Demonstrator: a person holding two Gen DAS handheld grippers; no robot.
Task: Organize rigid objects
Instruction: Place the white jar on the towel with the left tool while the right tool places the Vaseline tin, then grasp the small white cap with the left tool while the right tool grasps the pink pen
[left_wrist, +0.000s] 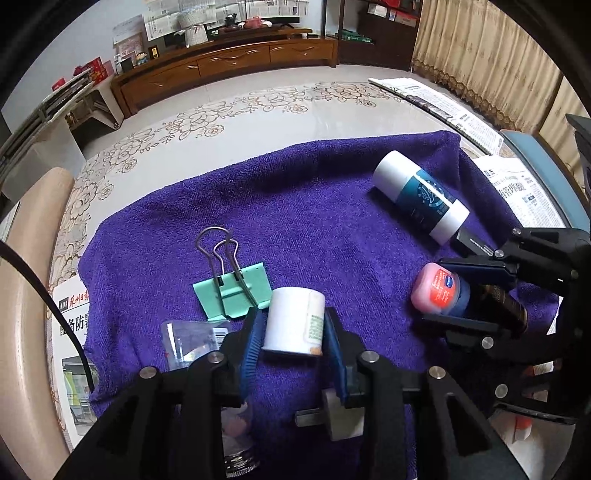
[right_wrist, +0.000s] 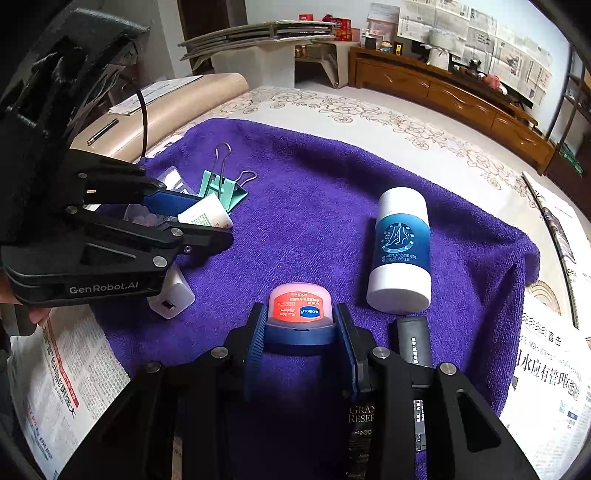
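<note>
A purple towel (left_wrist: 314, 206) covers the middle of the table (left_wrist: 236, 122), with newspaper (right_wrist: 66, 373) along its edges. Near the towel's far right corner a white bottle (right_wrist: 400, 251) with a blue label lies on its side. A green binder clip (left_wrist: 231, 291) lies toward the left edge. The left gripper (left_wrist: 293, 328) has a small white tube (left_wrist: 293, 319) between its pads; a sliver of gap shows on the left side, and whether the pads still press it I cannot tell. Near the towel's front edge, the right gripper (right_wrist: 301, 328) is clamped on a pink jar (right_wrist: 300, 308) by its blue lid. A white charger (right_wrist: 171, 299) lies under the left gripper.
</note>
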